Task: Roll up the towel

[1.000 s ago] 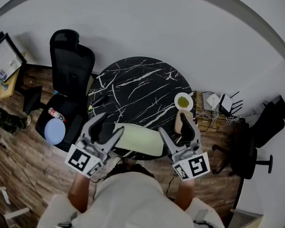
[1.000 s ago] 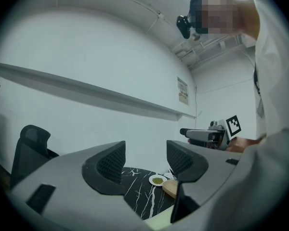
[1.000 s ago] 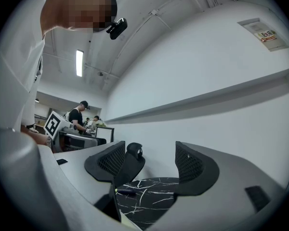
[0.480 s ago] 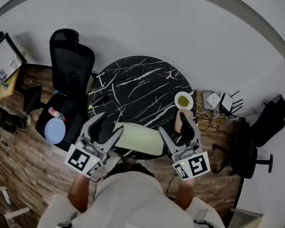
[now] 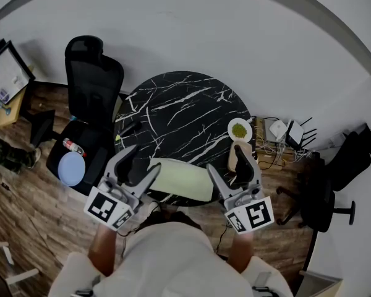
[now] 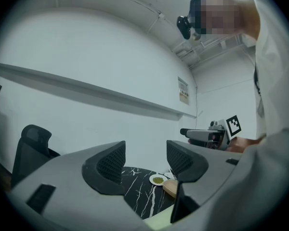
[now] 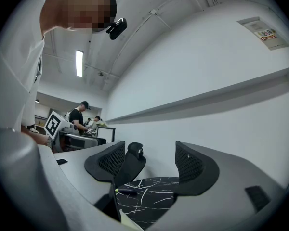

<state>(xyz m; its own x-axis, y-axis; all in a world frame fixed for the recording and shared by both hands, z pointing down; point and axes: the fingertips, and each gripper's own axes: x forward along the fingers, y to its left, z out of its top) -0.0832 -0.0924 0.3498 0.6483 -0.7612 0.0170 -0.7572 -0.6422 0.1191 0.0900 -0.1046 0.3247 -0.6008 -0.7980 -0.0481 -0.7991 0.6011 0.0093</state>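
Note:
A pale green towel (image 5: 180, 181) lies flat at the near edge of the round black marble table (image 5: 179, 107). My left gripper (image 5: 142, 162) hovers over the towel's left end, open, with nothing between its jaws. My right gripper (image 5: 227, 160) hangs over the right end, likewise open and empty. In the left gripper view the left gripper (image 6: 145, 161) points level across the table (image 6: 137, 196), and only a strip of towel (image 6: 159, 223) shows at the bottom. In the right gripper view the right gripper (image 7: 151, 162) also points level, with a towel corner (image 7: 127, 224) just below.
A small white dish of green bits (image 5: 239, 130) and a tan wooden block (image 5: 234, 159) sit at the table's right edge. A dark pen (image 5: 127, 131) lies at its left. A black office chair (image 5: 93, 82) stands on the left, cables and boxes (image 5: 284, 135) on the right.

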